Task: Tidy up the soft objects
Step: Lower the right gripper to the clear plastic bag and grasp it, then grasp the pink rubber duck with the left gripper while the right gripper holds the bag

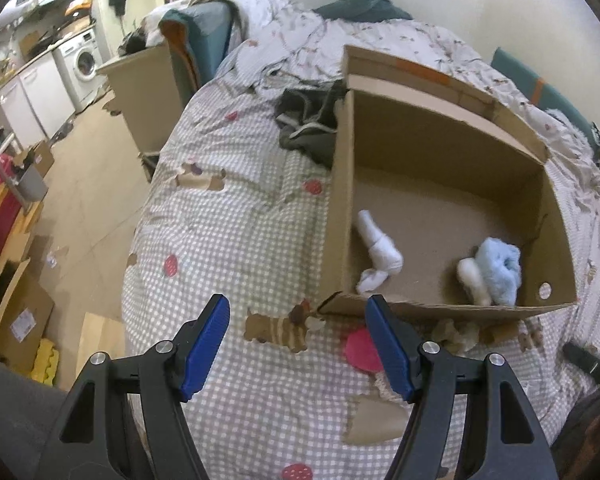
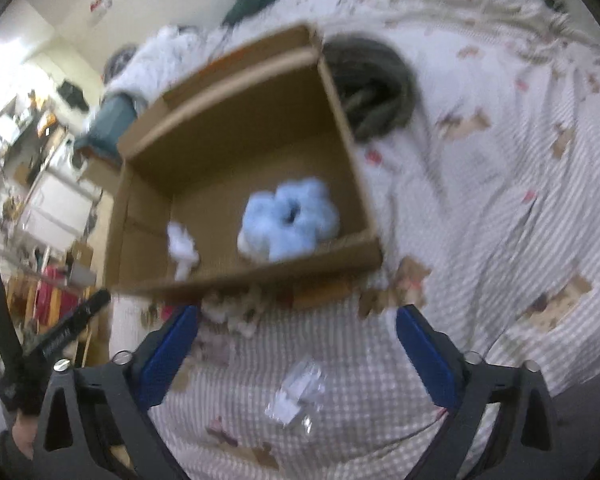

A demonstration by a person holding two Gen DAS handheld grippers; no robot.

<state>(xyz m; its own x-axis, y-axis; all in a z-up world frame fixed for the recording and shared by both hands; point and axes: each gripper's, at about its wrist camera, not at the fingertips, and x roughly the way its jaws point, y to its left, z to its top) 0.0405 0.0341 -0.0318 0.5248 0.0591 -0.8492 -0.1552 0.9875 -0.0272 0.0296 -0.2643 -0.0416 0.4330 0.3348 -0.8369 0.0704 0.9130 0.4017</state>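
Note:
An open cardboard box lies on the bed. Inside it lie a rolled white sock and a fluffy light-blue item with a small white fluffy piece beside it. My left gripper is open and empty, above the checked duvet just in front of the box. In the blurred right wrist view the box holds the blue item and the white sock. My right gripper is open and empty in front of the box. A small clear plastic piece lies between its fingers.
A dark grey garment lies on the duvet behind the box's left side; it also shows in the right wrist view. The bed's left edge drops to a floor with boxes. A washing machine stands far left.

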